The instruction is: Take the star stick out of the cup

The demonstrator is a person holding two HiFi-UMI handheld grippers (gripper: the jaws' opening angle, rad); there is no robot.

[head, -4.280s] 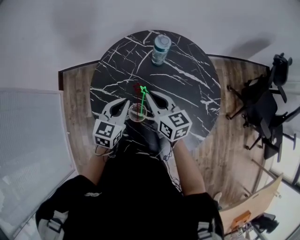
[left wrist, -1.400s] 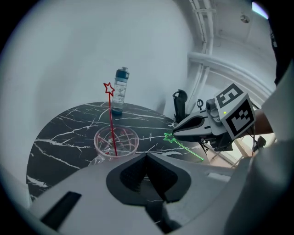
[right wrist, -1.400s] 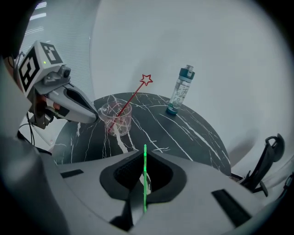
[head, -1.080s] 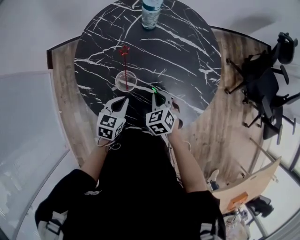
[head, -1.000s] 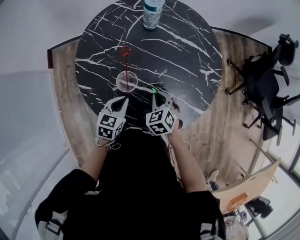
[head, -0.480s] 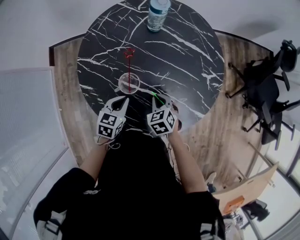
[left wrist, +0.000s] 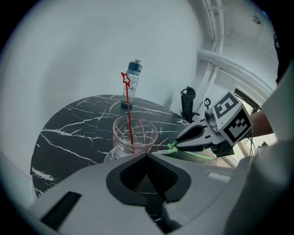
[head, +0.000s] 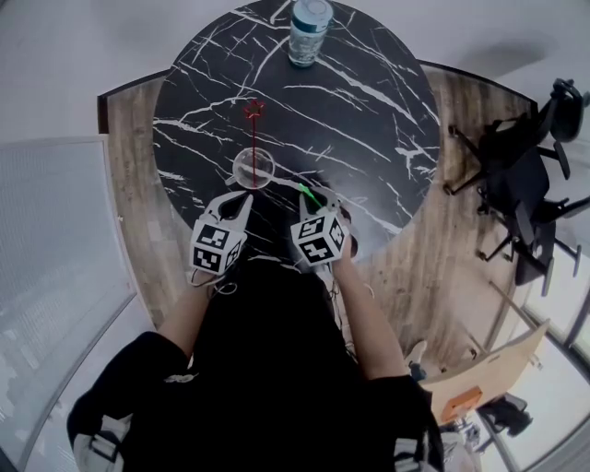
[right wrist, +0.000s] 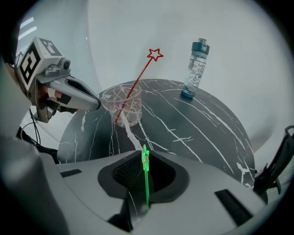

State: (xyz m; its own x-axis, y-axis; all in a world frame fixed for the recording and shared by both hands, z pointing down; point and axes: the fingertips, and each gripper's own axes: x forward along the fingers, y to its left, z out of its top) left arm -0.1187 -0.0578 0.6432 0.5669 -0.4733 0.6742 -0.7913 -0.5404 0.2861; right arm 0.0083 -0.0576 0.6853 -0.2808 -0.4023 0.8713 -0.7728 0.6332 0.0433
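Note:
A clear cup [head: 253, 167] stands on the black marble table [head: 369, 120] with a red star stick [head: 253, 129] leaning in it. My right gripper [head: 318, 197] is at the table's near edge, to the right of the cup, shut on a thin green star stick [head: 307, 194]. In the right gripper view the green star stick [right wrist: 146, 176] rises from between the closed jaws, with the cup [right wrist: 123, 104] ahead on the left. My left gripper [head: 243, 198] is shut and empty, just in front of the cup [left wrist: 135, 134]. The green star tip [left wrist: 172, 147] shows beside it.
A water bottle [head: 307, 28] stands at the table's far edge. Black office chairs [head: 521, 184] stand on the wood floor to the right. A pale wall panel [head: 55, 240] runs along the left.
The green star stick, in the cup 4.3 s ago, is now out in my right gripper near the table's front edge. Over the last second it has tilted slightly; the left gripper stays still.

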